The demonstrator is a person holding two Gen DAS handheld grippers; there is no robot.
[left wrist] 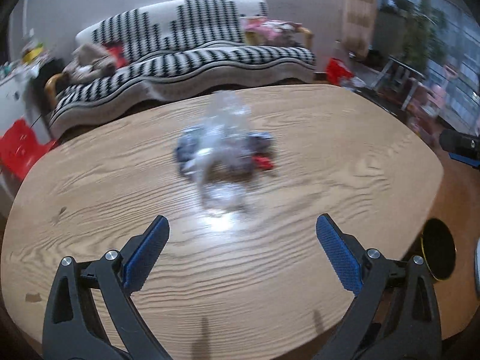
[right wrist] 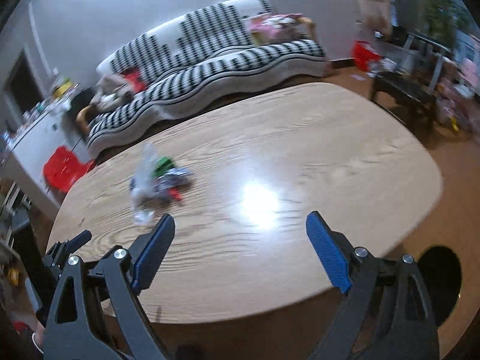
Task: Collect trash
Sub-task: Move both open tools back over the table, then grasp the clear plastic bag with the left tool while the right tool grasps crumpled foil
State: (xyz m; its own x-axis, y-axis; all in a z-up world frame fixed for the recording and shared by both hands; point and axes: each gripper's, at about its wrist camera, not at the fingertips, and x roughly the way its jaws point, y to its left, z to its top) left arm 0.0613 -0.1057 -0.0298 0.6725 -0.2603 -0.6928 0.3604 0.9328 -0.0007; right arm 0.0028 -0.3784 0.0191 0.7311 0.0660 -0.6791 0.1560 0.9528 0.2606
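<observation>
A blurred heap of trash (left wrist: 223, 153) lies in the middle of the oval wooden table (left wrist: 90, 198): clear plastic wrap, blue-and-white wrappers and a small red piece. My left gripper (left wrist: 242, 225) hangs open above the near side of the table, short of the heap, with nothing between its blue pads. In the right wrist view the same trash heap (right wrist: 159, 181), with a green piece in it, sits left of centre on the table (right wrist: 330, 165). My right gripper (right wrist: 240, 225) stands wide open over bare wood to the right of the heap, holding nothing.
A black-and-white patterned sofa (left wrist: 192, 51) runs behind the table. A red stool (left wrist: 18, 150) stands at the left. A round black bin (left wrist: 438, 249) sits on the floor by the table's right edge, seen also as the bin (right wrist: 439, 282). A dark side table (right wrist: 402, 96) and clutter fill the right.
</observation>
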